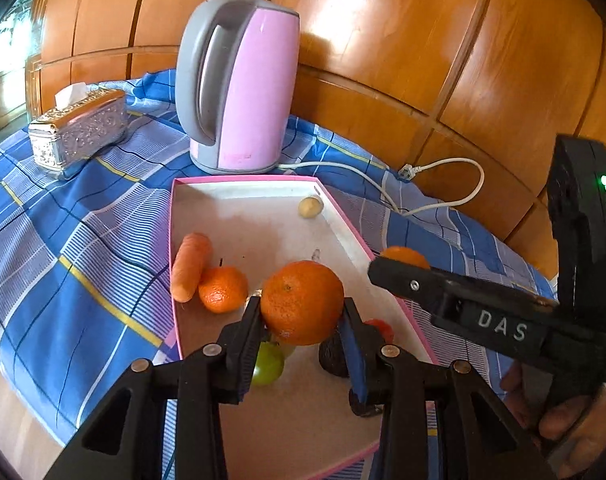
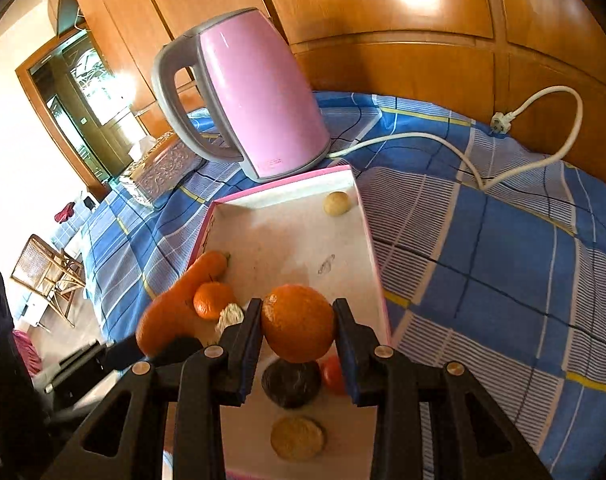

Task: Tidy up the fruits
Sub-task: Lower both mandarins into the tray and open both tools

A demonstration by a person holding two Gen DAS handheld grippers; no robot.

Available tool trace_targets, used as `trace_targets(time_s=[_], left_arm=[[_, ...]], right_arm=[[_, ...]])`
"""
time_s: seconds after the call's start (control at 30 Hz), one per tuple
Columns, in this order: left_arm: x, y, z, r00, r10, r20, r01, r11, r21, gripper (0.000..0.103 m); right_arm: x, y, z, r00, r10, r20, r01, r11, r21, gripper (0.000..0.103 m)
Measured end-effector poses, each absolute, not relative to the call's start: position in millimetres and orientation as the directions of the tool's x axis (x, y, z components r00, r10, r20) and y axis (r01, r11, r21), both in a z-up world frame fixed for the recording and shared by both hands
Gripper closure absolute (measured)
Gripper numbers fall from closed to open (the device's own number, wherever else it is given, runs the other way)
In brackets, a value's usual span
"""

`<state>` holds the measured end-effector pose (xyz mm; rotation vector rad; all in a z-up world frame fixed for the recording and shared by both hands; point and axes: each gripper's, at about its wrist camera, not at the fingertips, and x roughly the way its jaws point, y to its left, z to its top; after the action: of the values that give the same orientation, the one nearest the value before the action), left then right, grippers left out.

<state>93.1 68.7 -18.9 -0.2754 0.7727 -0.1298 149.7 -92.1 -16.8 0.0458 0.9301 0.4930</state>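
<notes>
- Above the pink-rimmed tray [image 1: 271, 196], our left gripper [image 1: 303, 312] pinches a round, dimpled orange [image 1: 302, 302] between its blue-padded fingers, lifted over the tray's near half.
- Our right gripper [image 2: 297, 322] likewise clamps a second orange [image 2: 299, 322] between its pads, held over the tray [image 2: 287, 200]; from the left wrist view that fruit peeks out behind the right gripper's black body, at the tray's right edge.
- On the tray's pale floor at the left lie a smooth tapered carrot [image 1: 191, 266] and a small mandarin [image 1: 223, 289], touching each other.
- Nearer us sit a glossy green apple [image 1: 267, 364], a dark rough-skinned avocado [image 2: 291, 384] and a red tomato [image 2: 333, 374].
- At the far right corner rests a small beige potato [image 1: 311, 207].
- Beyond the tray stands a glossy pink kettle [image 1: 243, 88] with grey handle, on the blue checked cloth [image 1: 83, 240].
- Far left sits an embossed silver tissue box [image 1: 79, 130].
</notes>
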Motion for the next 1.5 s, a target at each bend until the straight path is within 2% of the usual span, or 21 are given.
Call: trace_targets(time_s=[0.13, 0.3, 0.43, 0.5, 0.8, 1.0, 1.07, 1.27, 1.33, 1.4, 1.5], left_arm=[[107, 71, -25, 0.706, -0.208, -0.677, 0.004, 0.957, -0.289, 0.065], [116, 71, -30, 0.71, -0.197, -0.676, 0.005, 0.962, -0.274, 0.059], [117, 68, -35, 0.706, -0.192, -0.681, 0.017, 0.967, -0.255, 0.05], [116, 68, -36, 0.704, -0.18, -0.687, 0.005, 0.968, -0.249, 0.05], [103, 83, -33, 0.706, -0.025, -0.708, -0.143, 0.974, -0.177, 0.048], [88, 107, -27, 0.711, 0.044, -0.702, -0.216, 0.964, -0.158, 0.039], [82, 113, -26, 0.712, 0.065, -0.699, -0.231, 0.962, -0.146, 0.034], [69, 125, -23, 0.714, 0.073, -0.696, -0.247, 0.957, -0.154, 0.029], [67, 125, -22, 0.714, 0.067, -0.697, -0.245, 0.956, -0.159, 0.029], [65, 125, -20, 0.717, 0.069, -0.693, -0.244, 0.957, -0.158, 0.028], [64, 121, -18, 0.724, 0.06, -0.687, -0.226, 0.962, -0.155, 0.021]], right_arm=[[158, -88, -20, 0.5, 0.422, -0.756, -0.381, 0.891, 0.245, 0.067], [159, -93, -23, 0.509, 0.415, -0.755, -0.364, 0.898, 0.248, 0.064], [153, -104, -28, 0.515, 0.41, -0.753, -0.33, 0.905, 0.268, 0.064], [151, -108, -29, 0.516, 0.41, -0.752, -0.32, 0.907, 0.275, 0.064], [139, -112, -32, 0.516, 0.386, -0.765, -0.307, 0.917, 0.256, 0.064], [121, -98, -29, 0.476, 0.431, -0.766, -0.405, 0.881, 0.244, 0.064], [114, -86, -31, 0.462, 0.434, -0.774, -0.459, 0.863, 0.21, 0.064], [114, -49, -51, 0.445, 0.36, -0.82, -0.545, 0.835, 0.071, 0.064], [122, -44, -56, 0.487, 0.299, -0.82, -0.523, 0.852, 0.0, 0.064], [133, -50, -53, 0.505, 0.292, -0.812, -0.47, 0.882, 0.025, 0.064], [146, -63, -46, 0.516, 0.298, -0.803, -0.411, 0.909, 0.073, 0.064]])
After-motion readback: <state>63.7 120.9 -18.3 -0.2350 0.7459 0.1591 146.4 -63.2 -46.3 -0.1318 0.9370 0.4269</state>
